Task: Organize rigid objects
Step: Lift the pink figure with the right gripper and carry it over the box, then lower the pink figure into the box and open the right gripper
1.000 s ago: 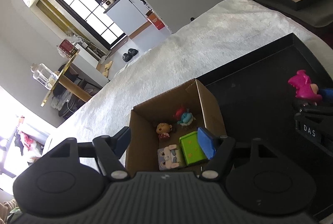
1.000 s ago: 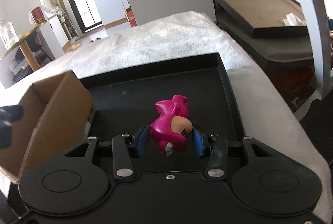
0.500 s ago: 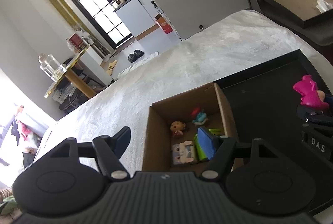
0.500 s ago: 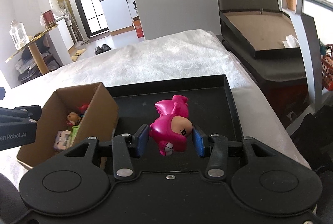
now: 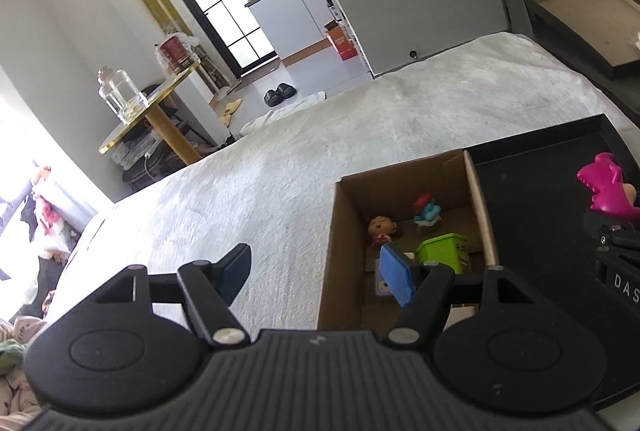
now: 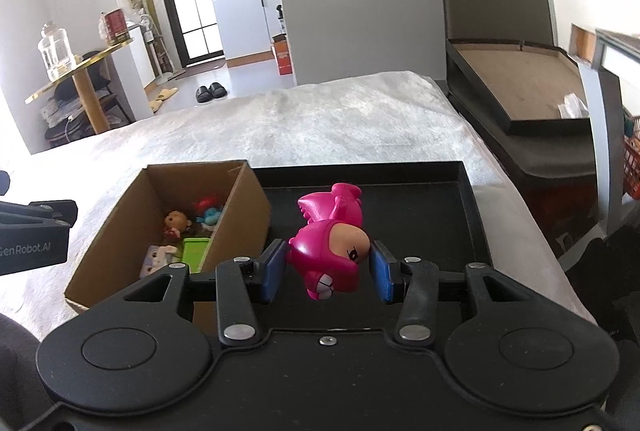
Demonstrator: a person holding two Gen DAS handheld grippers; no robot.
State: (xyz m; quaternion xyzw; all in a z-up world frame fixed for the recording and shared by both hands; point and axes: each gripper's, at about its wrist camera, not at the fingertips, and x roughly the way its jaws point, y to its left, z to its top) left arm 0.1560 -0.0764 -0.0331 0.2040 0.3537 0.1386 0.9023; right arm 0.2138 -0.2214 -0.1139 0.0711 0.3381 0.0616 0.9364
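My right gripper (image 6: 327, 269) is shut on a pink toy figure (image 6: 330, 235), held in the air above the black tray (image 6: 420, 171). The same pink toy figure (image 5: 606, 187) shows at the right edge of the left wrist view. A brown cardboard box (image 6: 120, 207) stands left of the tray and holds several small toys: a doll (image 6: 176, 221), a blue and red figure (image 6: 210, 211), a green block (image 6: 194, 251). My left gripper (image 5: 316, 267) is open with nothing between its fingers, above the box's near left wall (image 5: 340, 251).
The box and tray rest on a white fuzzy blanket (image 6: 320, 119). A dark bed frame (image 6: 520, 83) stands to the right. At the far left are a round gold-topped table with a glass jar (image 6: 56, 51), slippers on the floor and a kitchen behind.
Both grippers have risen and drawn back, so the box and tray look smaller and lower. The left gripper has rolled and shifted left of the box. The pink toy stays gripped.
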